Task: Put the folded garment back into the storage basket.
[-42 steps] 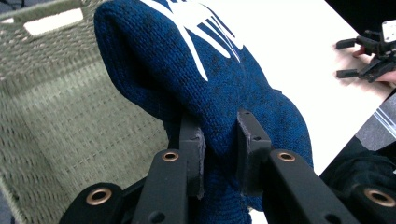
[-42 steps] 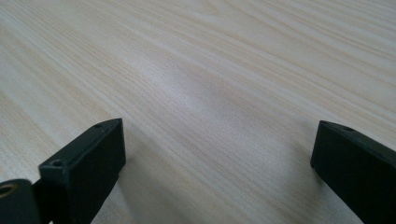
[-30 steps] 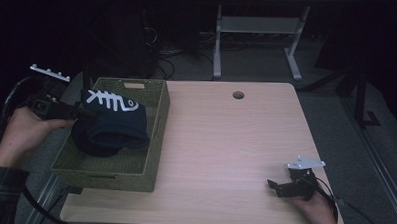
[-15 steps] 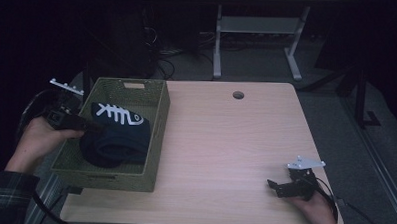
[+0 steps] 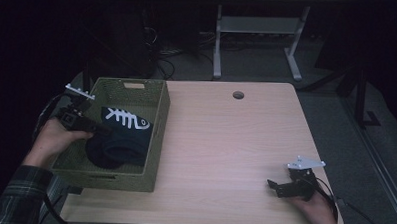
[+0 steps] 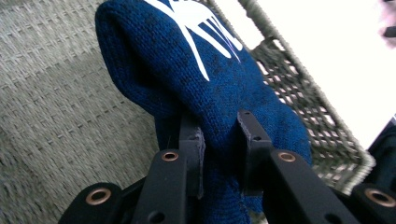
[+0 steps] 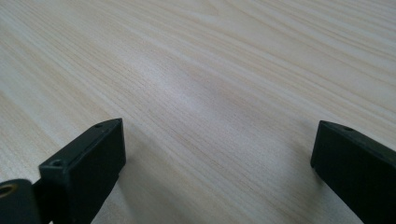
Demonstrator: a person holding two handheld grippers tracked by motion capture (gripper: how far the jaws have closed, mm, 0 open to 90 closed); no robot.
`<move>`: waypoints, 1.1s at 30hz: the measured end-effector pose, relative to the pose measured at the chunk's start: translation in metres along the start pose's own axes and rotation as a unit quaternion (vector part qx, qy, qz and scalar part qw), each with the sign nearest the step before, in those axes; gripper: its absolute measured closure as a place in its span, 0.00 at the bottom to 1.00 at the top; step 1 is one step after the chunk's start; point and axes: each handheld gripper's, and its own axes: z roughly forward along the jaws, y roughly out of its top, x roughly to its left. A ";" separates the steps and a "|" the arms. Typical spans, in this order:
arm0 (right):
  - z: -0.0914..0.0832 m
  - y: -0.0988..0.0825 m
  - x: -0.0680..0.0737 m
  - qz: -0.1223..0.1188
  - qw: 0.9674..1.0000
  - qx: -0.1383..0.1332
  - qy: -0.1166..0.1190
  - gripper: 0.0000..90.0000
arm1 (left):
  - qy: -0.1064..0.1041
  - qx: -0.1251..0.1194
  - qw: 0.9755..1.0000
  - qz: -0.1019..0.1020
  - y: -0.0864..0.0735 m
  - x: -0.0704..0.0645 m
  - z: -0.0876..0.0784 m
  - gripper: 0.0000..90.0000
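Left gripper [image 6: 219, 140], jaws clamped on a navy knit beanie [image 5: 118, 136], inside the woven basket [image 5: 155, 135]; best released low. Right gripper [image 5: 284, 187], jaws apart, outside it on the desk [image 5: 225, 143].

The dark blue knitted sock [image 5: 119, 144] that I hold is thick and soft, with a white fish-skeleton pattern [image 5: 126, 119] on its upper part. It lies inside the olive woven basket [image 5: 155, 135], near the middle of the basket floor, its patterned end towards the far wall and its rounded, bunched end towards me. In the left gripper view the knit is pinched in a fold, the pattern showing above, the basket's woven floor and open-weave wall behind it.
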 end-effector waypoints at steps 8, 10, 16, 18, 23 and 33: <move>0.000 0.000 0.000 0.000 1.000 0.000 0.000 0.03 | 0.038 -0.004 0.999 -0.009 -0.006 0.023 0.005 0.80; 0.000 0.000 0.000 0.000 1.000 0.000 0.000 0.03 | 0.045 -0.004 0.999 -0.012 -0.007 0.027 0.005 0.79; 0.000 0.000 0.000 0.000 1.000 0.000 0.000 0.03 | 0.079 -0.014 0.997 -0.018 -0.010 0.034 0.000 0.69; 0.000 0.000 0.000 0.000 1.000 0.000 0.000 0.03 | 0.093 -0.026 0.995 -0.026 -0.010 0.035 -0.004 0.64; 0.000 0.000 0.000 0.000 1.000 0.000 0.000 0.03 | 0.120 -0.038 0.991 -0.037 -0.012 0.034 -0.011 0.52; 0.000 0.000 0.000 0.000 1.000 0.000 0.000 0.03 | 0.125 -0.064 0.989 -0.042 -0.015 0.025 -0.011 0.36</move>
